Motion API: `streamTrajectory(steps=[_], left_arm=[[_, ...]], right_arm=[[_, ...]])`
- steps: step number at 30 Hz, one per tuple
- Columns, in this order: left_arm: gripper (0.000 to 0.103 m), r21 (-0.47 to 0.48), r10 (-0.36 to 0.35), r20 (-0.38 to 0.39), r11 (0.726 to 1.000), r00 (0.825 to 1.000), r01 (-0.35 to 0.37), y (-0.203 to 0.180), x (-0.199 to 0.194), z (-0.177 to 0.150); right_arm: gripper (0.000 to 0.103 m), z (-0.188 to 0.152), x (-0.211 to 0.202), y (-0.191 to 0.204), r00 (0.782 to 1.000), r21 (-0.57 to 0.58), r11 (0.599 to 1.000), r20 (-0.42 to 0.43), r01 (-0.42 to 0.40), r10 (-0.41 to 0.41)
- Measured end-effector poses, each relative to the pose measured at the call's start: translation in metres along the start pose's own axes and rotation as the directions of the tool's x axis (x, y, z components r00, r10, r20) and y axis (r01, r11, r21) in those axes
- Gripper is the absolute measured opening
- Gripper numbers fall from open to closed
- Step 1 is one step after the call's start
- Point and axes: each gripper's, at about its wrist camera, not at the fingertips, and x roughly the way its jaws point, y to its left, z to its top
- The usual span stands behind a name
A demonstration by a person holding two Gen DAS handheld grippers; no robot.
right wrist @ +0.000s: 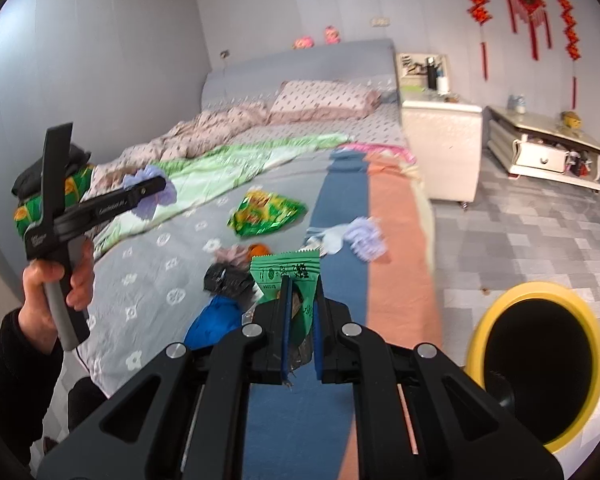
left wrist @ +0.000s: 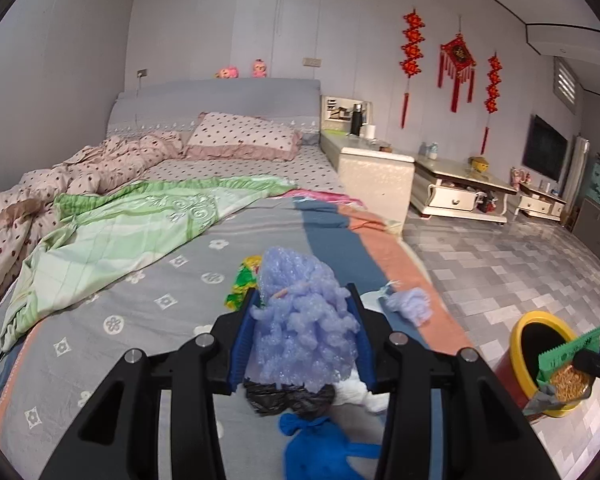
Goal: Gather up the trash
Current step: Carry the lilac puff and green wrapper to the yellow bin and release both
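My left gripper [left wrist: 303, 296] is shut on a lavender wad of bubble wrap [left wrist: 300, 332], held above the bed [left wrist: 172, 280]. In the right wrist view a hand [right wrist: 56, 284] holds that left gripper [right wrist: 156, 189] at the left, the wad [right wrist: 145, 173] in its tips. My right gripper [right wrist: 302, 284] is shut on a green snack wrapper [right wrist: 286, 268]. The yellow-rimmed bin [right wrist: 540, 288] stands on the floor to its right. In the left wrist view the green wrapper [left wrist: 568, 354] hangs over the bin [left wrist: 540, 315].
More trash lies on the bed: a green-yellow snack bag [right wrist: 266, 212], a second lavender wad [right wrist: 366, 238], a black bag [right wrist: 228, 280], a blue bag [right wrist: 216, 320] and a white tissue [left wrist: 360, 394]. A white nightstand [right wrist: 440, 148] stands beside the bed on the tiled floor [right wrist: 540, 232].
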Motion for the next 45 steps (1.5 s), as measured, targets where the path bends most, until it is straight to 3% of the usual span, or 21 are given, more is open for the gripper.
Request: streamTrajectory(steps=[13, 29, 37, 45], left_arm=[[0.040, 0.087, -0.186, 0.035, 0.979, 0.982, 0.182, -0.113, -0.019, 0.023], [0.040, 0.209, -0.341, -0.006, 0.919, 0.940, 0.334, -0.232, -0.008, 0.033], [0.040, 0.258, -0.396, -0.063, 0.880, 0.916, 0.399, -0.288, 0.009, 0.023], [0.040, 0.279, -0.420, -0.148, 0.851, 0.895, 0.446, -0.335, 0.047, -0.006]], right_arm=[[0.008, 0.026, -0.072, -0.073, 0.982, 0.089, 0.987, 0.120, 0.135, -0.145], [0.008, 0.028, -0.146, -0.178, 0.923, 0.232, 0.925, 0.173, 0.302, -0.345], [0.008, 0.016, -0.155, -0.222, 0.904, 0.279, 0.893, 0.143, 0.354, -0.403], [0.008, 0.004, -0.134, -0.262, 0.901, 0.324, 0.867, 0.089, 0.378, -0.425]])
